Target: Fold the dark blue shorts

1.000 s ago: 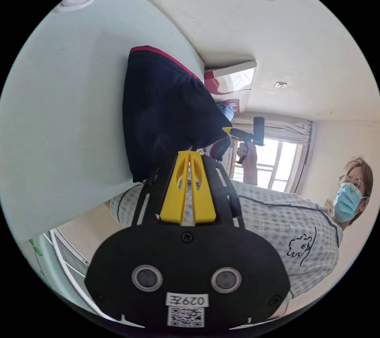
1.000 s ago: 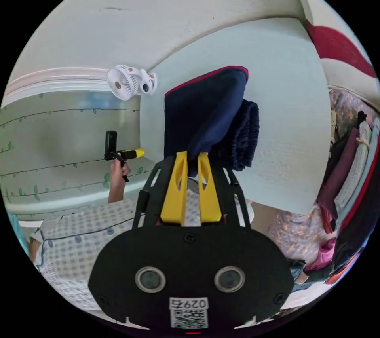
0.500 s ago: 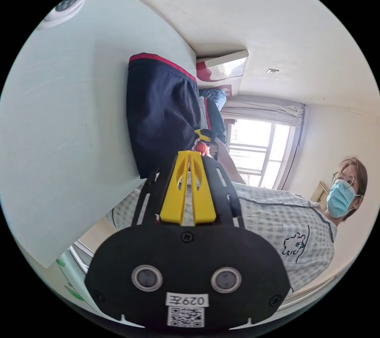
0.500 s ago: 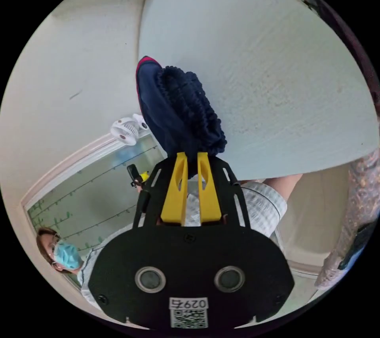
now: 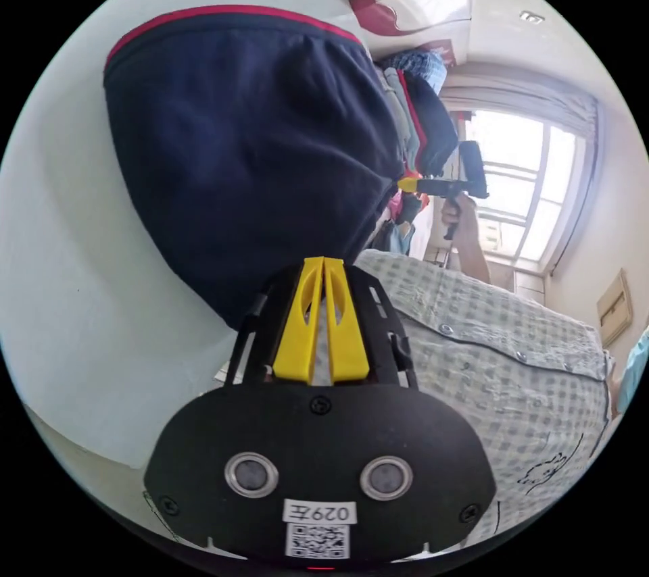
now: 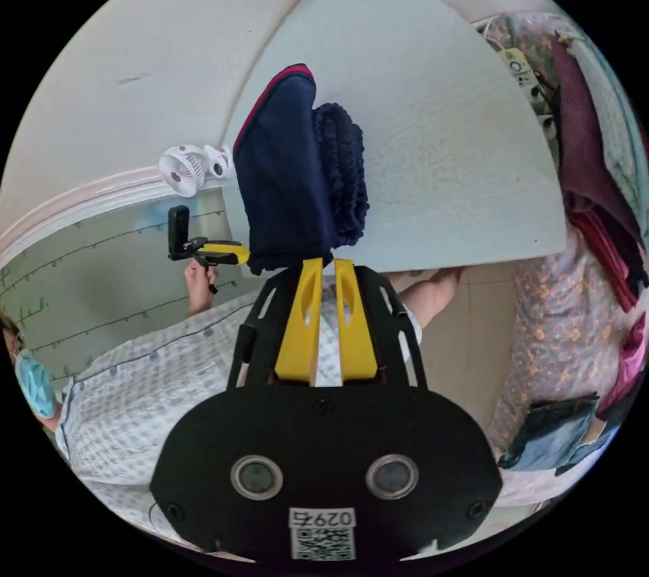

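The dark blue shorts [image 5: 250, 151] with a red-trimmed hem hang folded double in front of the pale table top [image 5: 67, 280]. My left gripper [image 5: 323, 263] is shut on their near edge. In the left gripper view, the right gripper [image 5: 408, 184] pinches the far corner, held by a hand. In the right gripper view the shorts [image 6: 287, 178] show edge-on with the gathered waistband [image 6: 345, 178] beside them. My right gripper [image 6: 323, 263] is shut on their lower edge there. The left gripper [image 6: 233, 254] grips the other corner.
A person in a checked shirt [image 5: 500, 361] stands close behind both grippers. Piled clothes [image 6: 595, 165] lie past the table's edge [image 6: 473, 253]. A small white fan [image 6: 186, 168] sits at the table's far side. A bright window [image 5: 534, 185] is behind.
Both views have swung with the hands. The shorts now loom much larger in the left gripper view. Both grippers keep their hold on the shorts.
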The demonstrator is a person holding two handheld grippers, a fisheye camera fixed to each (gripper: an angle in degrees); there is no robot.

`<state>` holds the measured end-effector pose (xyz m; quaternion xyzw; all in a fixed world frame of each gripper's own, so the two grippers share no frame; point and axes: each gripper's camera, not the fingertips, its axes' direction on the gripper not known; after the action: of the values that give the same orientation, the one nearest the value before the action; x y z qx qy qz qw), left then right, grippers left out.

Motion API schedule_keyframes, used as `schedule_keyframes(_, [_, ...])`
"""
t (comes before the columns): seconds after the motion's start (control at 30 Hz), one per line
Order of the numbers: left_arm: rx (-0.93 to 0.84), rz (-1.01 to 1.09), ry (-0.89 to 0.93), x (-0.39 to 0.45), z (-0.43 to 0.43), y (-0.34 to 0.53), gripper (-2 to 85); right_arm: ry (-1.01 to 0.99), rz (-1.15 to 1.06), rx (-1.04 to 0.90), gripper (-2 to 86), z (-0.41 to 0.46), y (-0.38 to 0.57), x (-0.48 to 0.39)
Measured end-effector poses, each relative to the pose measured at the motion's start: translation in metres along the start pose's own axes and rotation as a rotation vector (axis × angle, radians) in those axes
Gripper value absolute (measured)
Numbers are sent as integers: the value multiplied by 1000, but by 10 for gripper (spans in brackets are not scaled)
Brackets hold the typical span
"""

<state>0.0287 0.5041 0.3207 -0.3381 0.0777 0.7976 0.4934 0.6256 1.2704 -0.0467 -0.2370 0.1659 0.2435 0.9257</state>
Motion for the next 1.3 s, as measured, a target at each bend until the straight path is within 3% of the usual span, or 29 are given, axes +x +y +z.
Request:
schedule_keyframes(0.1, [8, 7, -96, 25, 10, -13, -10, 42, -161, 137, -3, -3, -3, -38])
schedule_keyframes(0.17, [-49, -2, -144, 34, 23, -22, -10, 12, -212, 83, -3, 21, -23, -50])
schedule_keyframes(0.23, [-127, -6, -256, 41, 44, -29, -10, 177, -202, -123, -4, 75, -51, -49])
schedule_keyframes(0.33, [-167, 10, -327, 42, 68, -31, -10, 244, -253, -164, -5, 108, -59, -44])
schedule_keyframes(0.5, [-29, -130, -186, 35, 47, -6, -10, 170, -243, -152, -5, 122, -58, -31])
schedule_keyframes(0.63, [111, -224, -261, 41, 23, 25, -10, 140, -238, -156, -5, 141, -61, -22])
schedule_keyframes(0.73, [31, -231, -357, 35, 47, 7, -10, 150, -250, -187, -5, 157, -65, -22])
schedule_keyframes(0.87, [1, -252, -292, 38, 41, 0, -10, 136, -241, -234, -4, 168, -70, -24])
schedule_keyframes(0.93, [68, -257, -413, 66, 22, 11, -10, 116, -299, -148, -5, 155, -68, -36])
schedule_keyframes(1.07, [173, -218, -463, 96, 7, -1, -10, 111, -317, -38, -5, 154, -90, -47])
schedule_keyframes(1.2, [-26, -183, -530, 90, 61, -57, -10, 302, -304, -183, -5, 219, -128, -39])
schedule_keyframes(1.3, [-41, -163, -585, 105, 67, -67, -10, 327, -320, -171, -5, 236, -129, -38])
